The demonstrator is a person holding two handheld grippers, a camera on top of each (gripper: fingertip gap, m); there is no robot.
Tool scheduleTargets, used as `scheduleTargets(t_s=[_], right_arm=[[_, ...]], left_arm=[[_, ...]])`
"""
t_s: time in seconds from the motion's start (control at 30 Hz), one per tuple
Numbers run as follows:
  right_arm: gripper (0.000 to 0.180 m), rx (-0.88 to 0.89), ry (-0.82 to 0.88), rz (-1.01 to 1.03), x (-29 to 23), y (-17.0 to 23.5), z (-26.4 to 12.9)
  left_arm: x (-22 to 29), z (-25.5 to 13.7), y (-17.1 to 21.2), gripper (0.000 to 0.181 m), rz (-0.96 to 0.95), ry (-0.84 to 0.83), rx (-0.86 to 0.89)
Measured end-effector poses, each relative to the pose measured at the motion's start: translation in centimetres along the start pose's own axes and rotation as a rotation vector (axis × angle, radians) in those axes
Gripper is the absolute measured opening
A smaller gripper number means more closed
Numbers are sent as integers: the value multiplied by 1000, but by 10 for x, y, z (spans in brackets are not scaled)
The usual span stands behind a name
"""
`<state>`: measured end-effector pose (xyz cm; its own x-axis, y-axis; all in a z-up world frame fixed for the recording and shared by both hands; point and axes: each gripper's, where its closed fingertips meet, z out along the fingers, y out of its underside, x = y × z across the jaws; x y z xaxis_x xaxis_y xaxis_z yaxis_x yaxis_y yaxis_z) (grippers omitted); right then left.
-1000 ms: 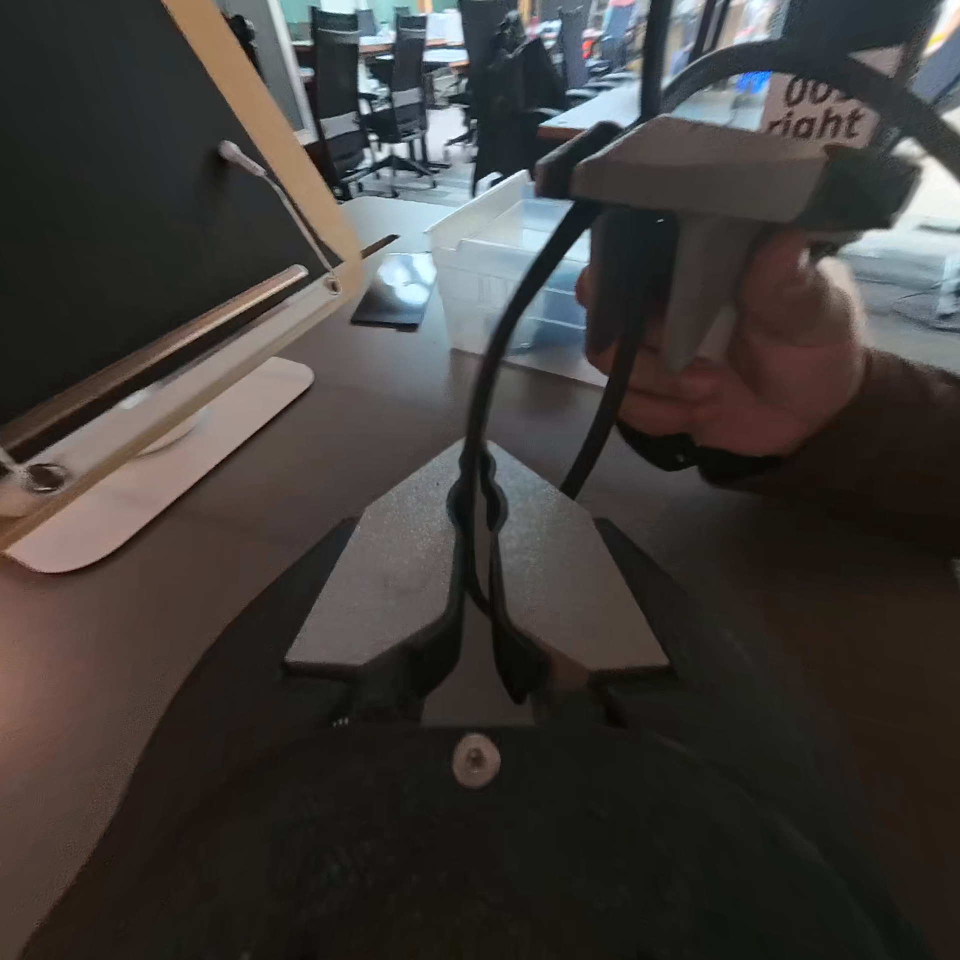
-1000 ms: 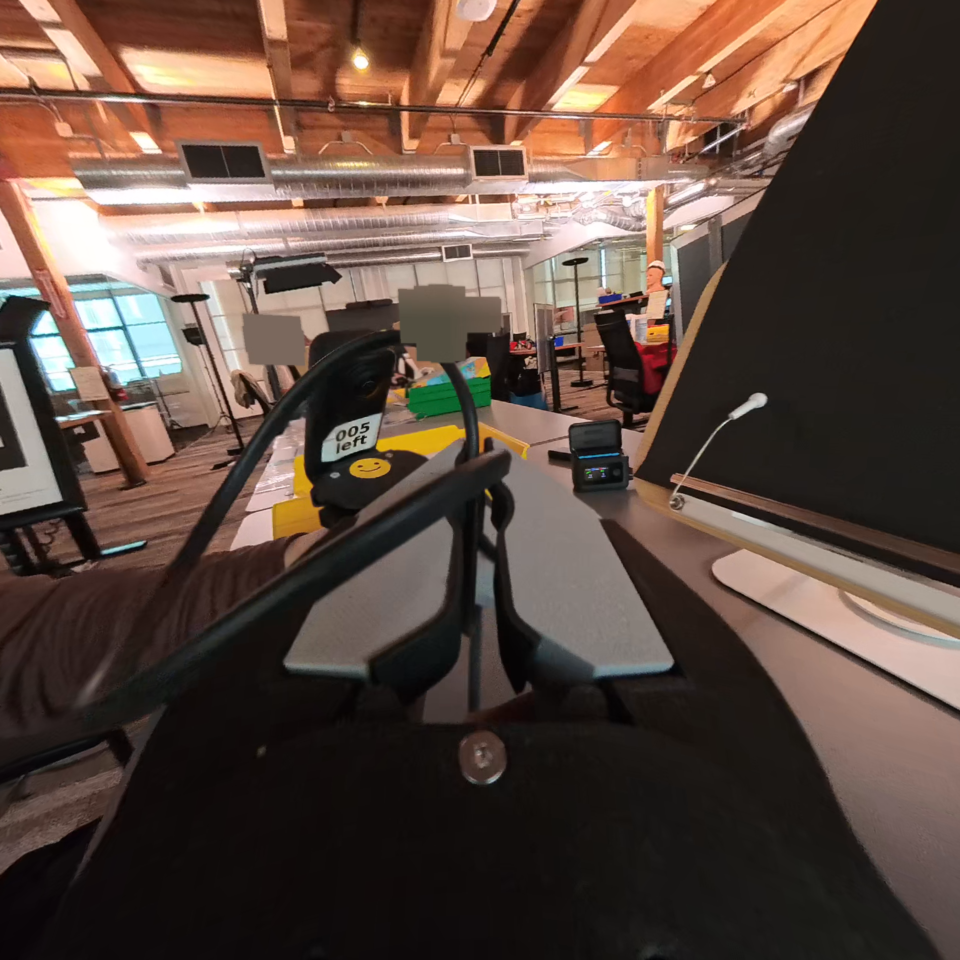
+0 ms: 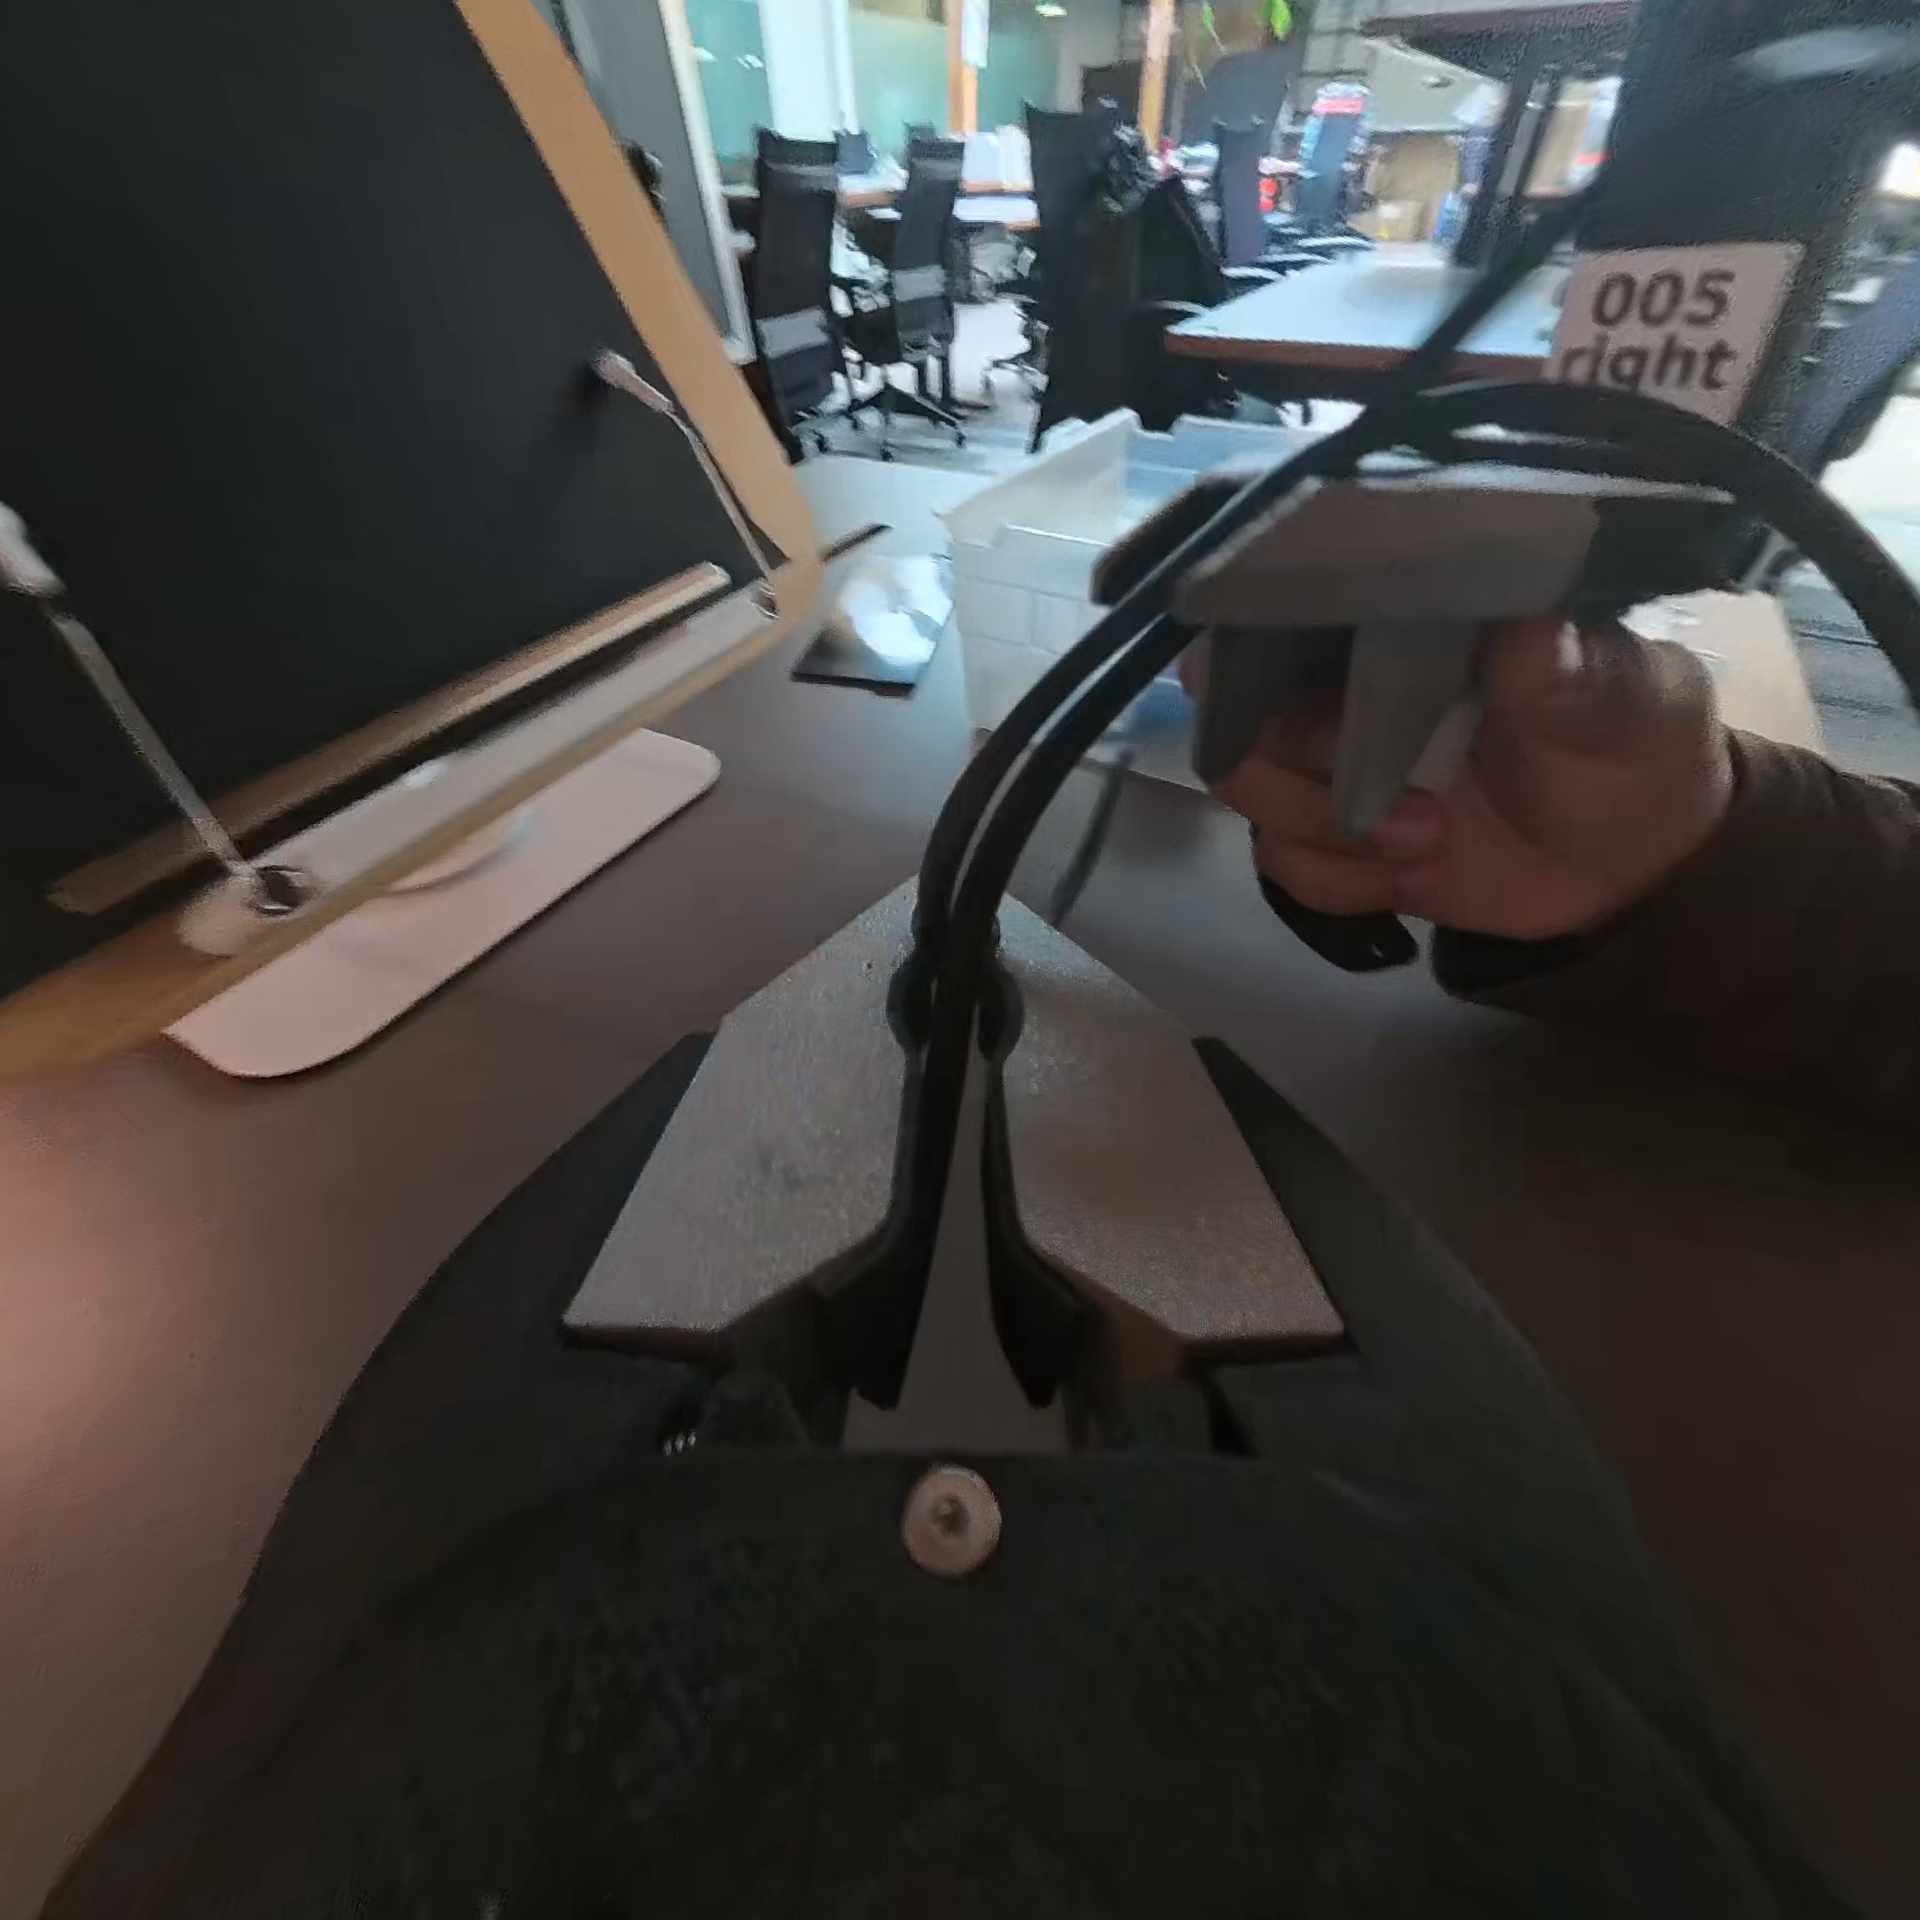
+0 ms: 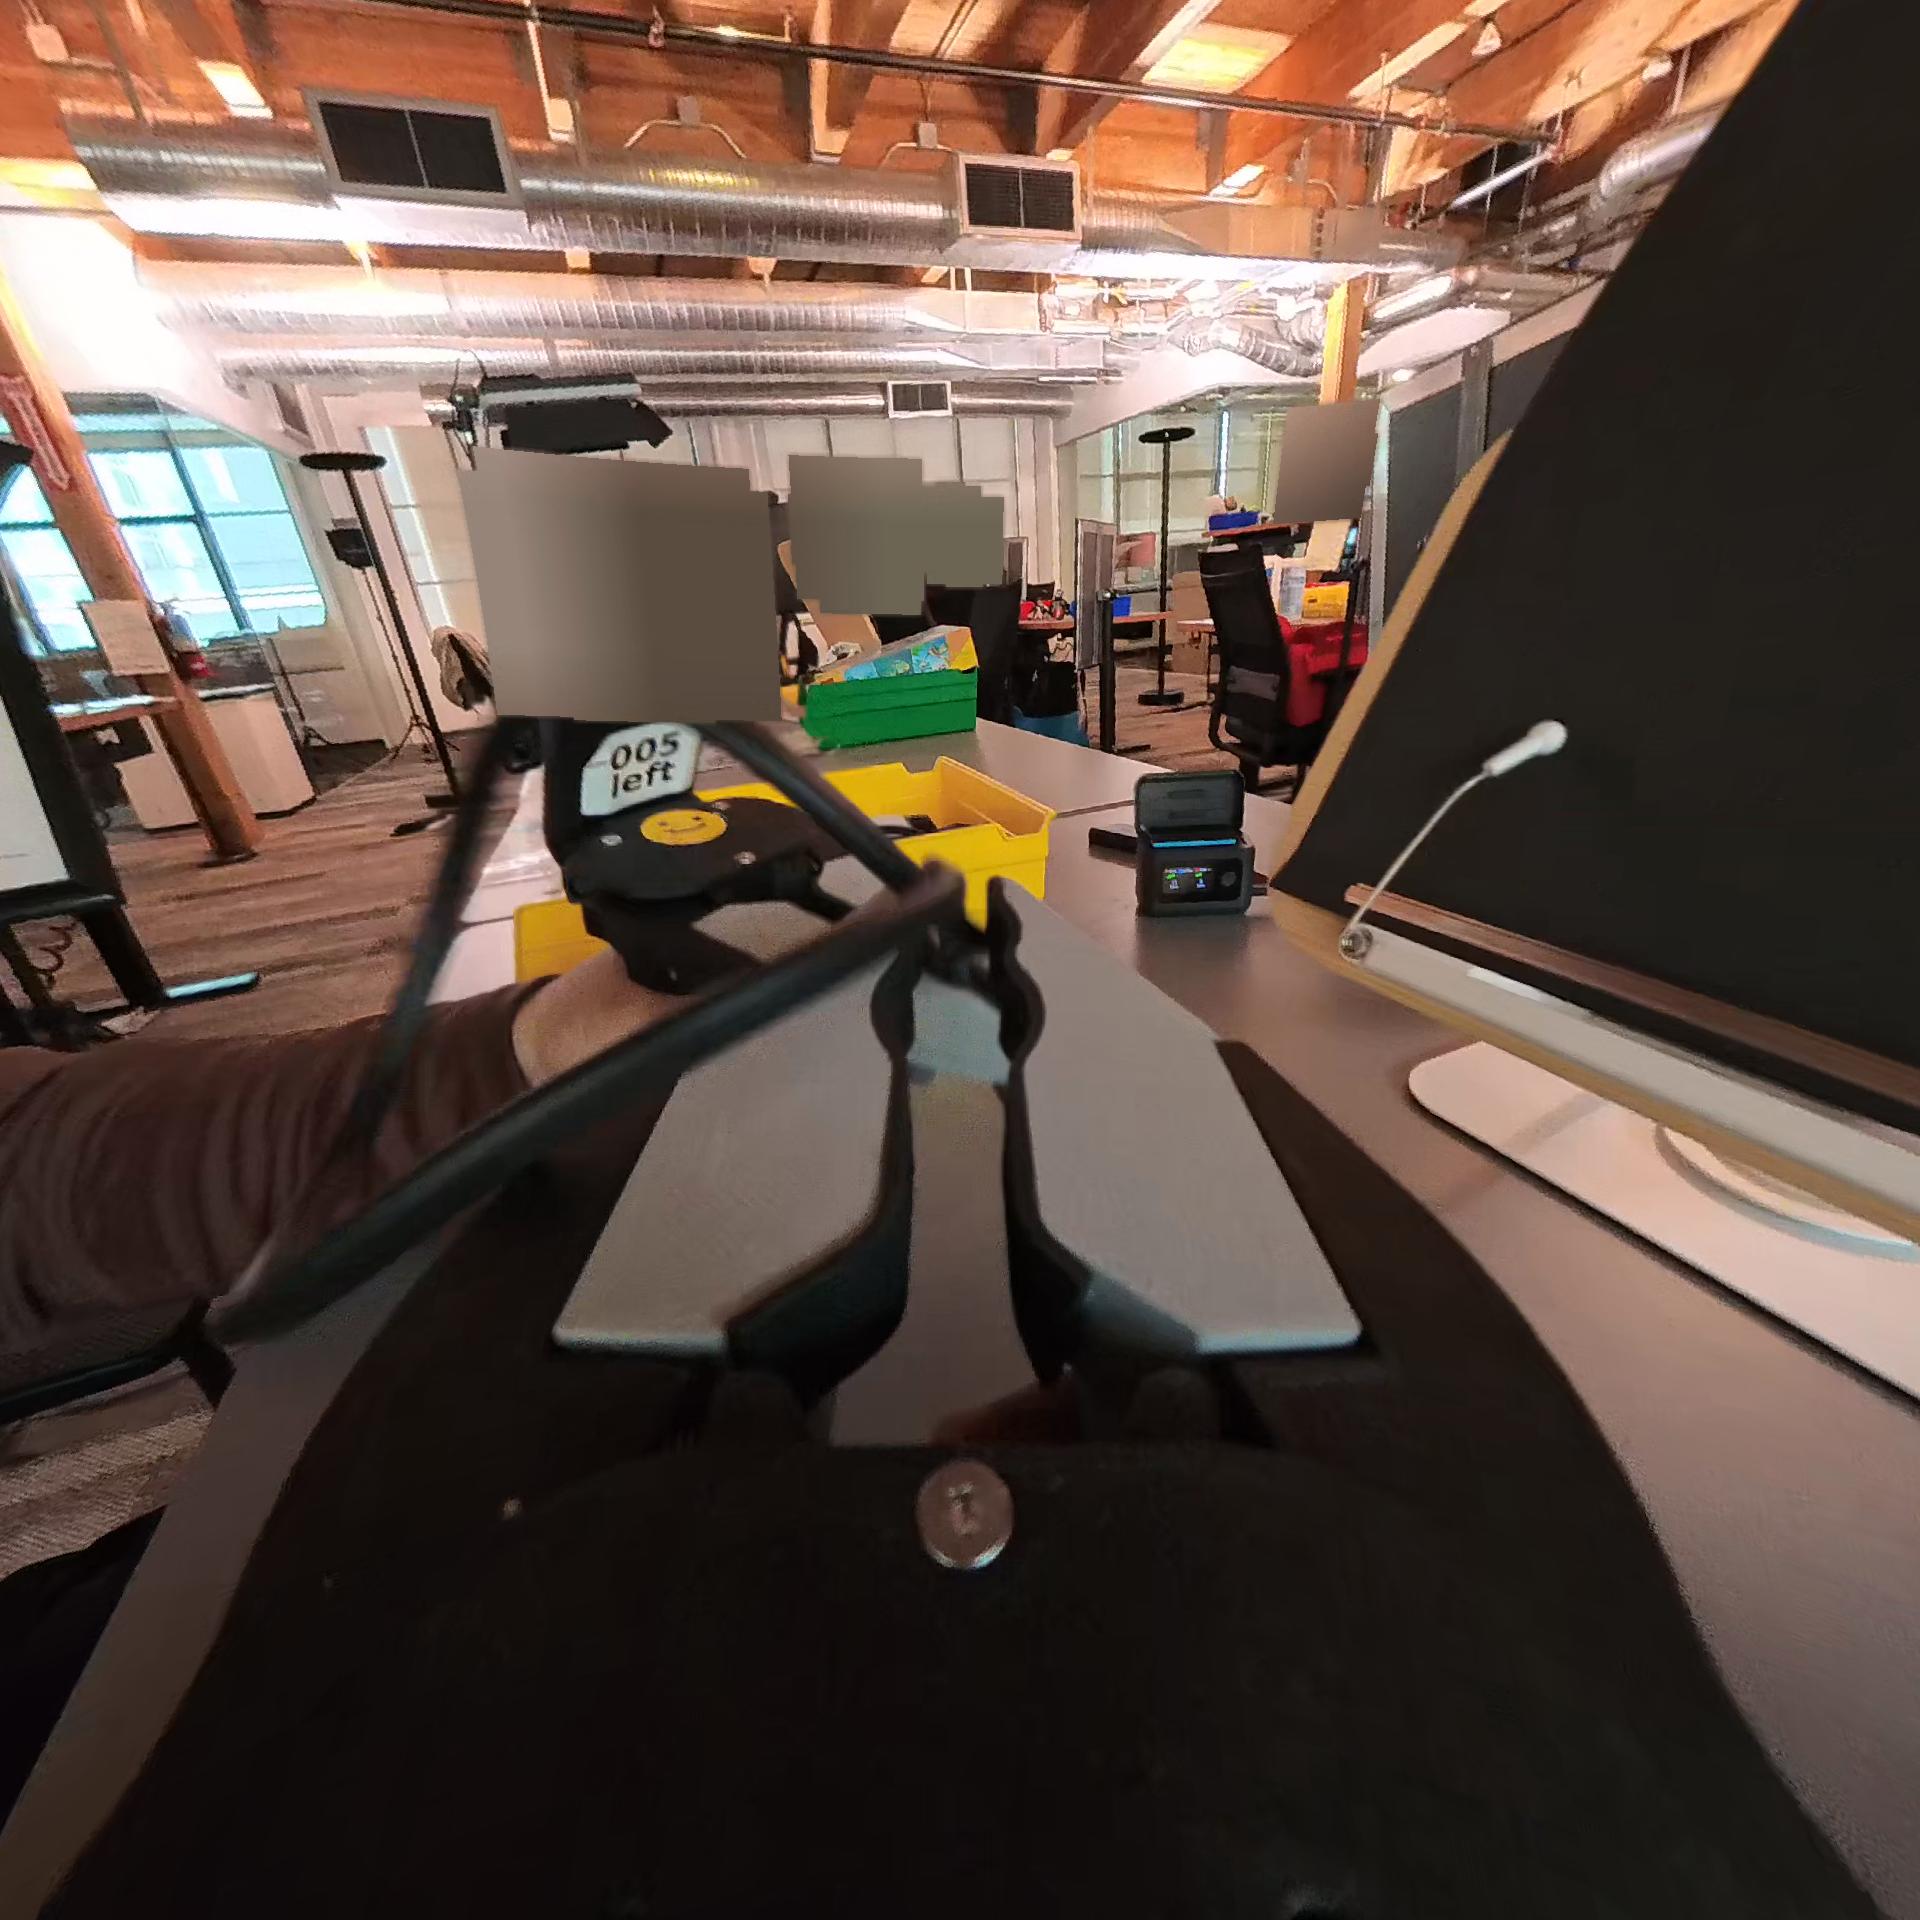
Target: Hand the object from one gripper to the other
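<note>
Cable (image 3: 951,925) – a black loop – now runs as two strands side by side into the left gripper (image 3: 951,1003); a second ago we saw only one strand there. The left jaws are nearly closed on it and pinch both strands at the tips. From there the cable arcs up to the right gripper (image 4: 954,987), which sits lower and more tilted in the left view than before.

The right jaws stand a little wider apart than a second ago. The cable crosses their very tips, and we cannot tell whether they still pinch it or merely touch it. We judge the hand-off to be at its hinge: the left has its hold, and the right looks to be loosening – not yet clear of the cable.

Both grippers hang above a dark table (image 3: 312,1299). On it stand a black board (image 3: 260,364) on a pale foot, a clear bin (image 3: 1039,540), a yellow tray (image 4: 966,810) and a small device (image 4: 1190,847). Around us is an open office with black chairs (image 3: 914,270), and wooden beams with silver ducts (image 4: 727,208) overhead.
</note>
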<state>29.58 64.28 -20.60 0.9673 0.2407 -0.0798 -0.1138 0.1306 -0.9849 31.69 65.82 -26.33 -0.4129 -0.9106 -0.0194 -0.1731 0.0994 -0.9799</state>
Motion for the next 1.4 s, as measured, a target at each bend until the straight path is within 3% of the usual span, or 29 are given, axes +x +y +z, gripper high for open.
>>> scheduleTargets(t_s=[0.2,0.37,0.43,0.57,0.63,0.7,0.77,0.83,0.97,1.07,1.2,1.27,1.33,1.4], right_arm=[[51,-185,108,-30,23,30,-2],[59,-345,352,19,70,59,-18],[52,-375,456,48,87,63,-28],[48,-340,614,-24,106,48,-44],[51,-218,528,-59,90,26,-37],[55,-78,301,-41,52,2,-22],[58,-1,36,2,5,-12,-12],[61,0,-81,25,-19,-13,-6],[71,-136,-127,-2,-31,14,5],[74,-247,-100,-59,-30,39,12],[100,-323,-117,-65,-35,59,20],[104,-337,-119,-63,-36,64,22],[98,-367,-116,-71,-35,69,22],[69,-403,-142,-86,-37,73,19]], left_arm=[[-49,-34,-28,0,0,-225,155],[-71,-55,-36,0,173,-369,161],[-83,-61,-36,0,187,-430,155],[-106,-86,-41,0,290,-593,144],[-113,-94,-42,0,425,-682,87],[-108,-91,-41,0,534,-695,46],[-92,-77,-35,0,645,-621,13],[-68,-59,-27,0,792,-528,-15],[-31,-35,-11,0,988,-400,-72],[-12,-31,-12,0,1000,-327,-32],[13,-29,-24,0,981,-270,64],[27,-29,-29,0,916,-199,126],[31,-28,-29,0,897,-174,138],[27,-28,-29,0,911,-206,124]])
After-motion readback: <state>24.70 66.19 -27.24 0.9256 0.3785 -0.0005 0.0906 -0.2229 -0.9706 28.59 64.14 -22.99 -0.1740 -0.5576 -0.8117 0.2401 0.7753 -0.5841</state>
